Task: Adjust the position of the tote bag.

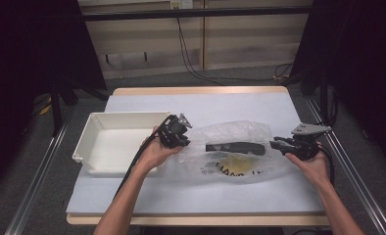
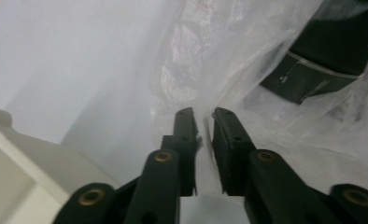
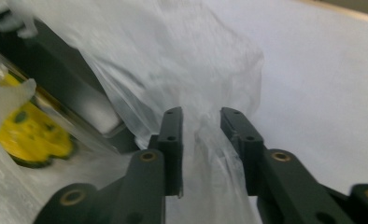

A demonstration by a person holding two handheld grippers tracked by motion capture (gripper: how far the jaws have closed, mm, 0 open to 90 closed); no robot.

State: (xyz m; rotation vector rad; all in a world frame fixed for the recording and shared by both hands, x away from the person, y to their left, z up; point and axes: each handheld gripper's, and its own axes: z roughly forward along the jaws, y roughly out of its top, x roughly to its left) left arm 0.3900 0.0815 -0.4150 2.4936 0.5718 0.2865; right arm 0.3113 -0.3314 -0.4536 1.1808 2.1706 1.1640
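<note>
Item: clear bag (image 1: 237, 147) mid-table beside white tray (image 1: 113, 139), holding a black bar (image 1: 235, 147) and yellow piece (image 1: 232, 164). Left gripper (image 2: 203, 122) nearly closed on film; right gripper (image 3: 201, 123) half open, film between jaws (grip uncertain). Risk: thin plastic slipping or tearing under uneven pull

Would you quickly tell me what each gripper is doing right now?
Left gripper: shut on the plastic bag.
Right gripper: open, bag film between its jaws.
</note>
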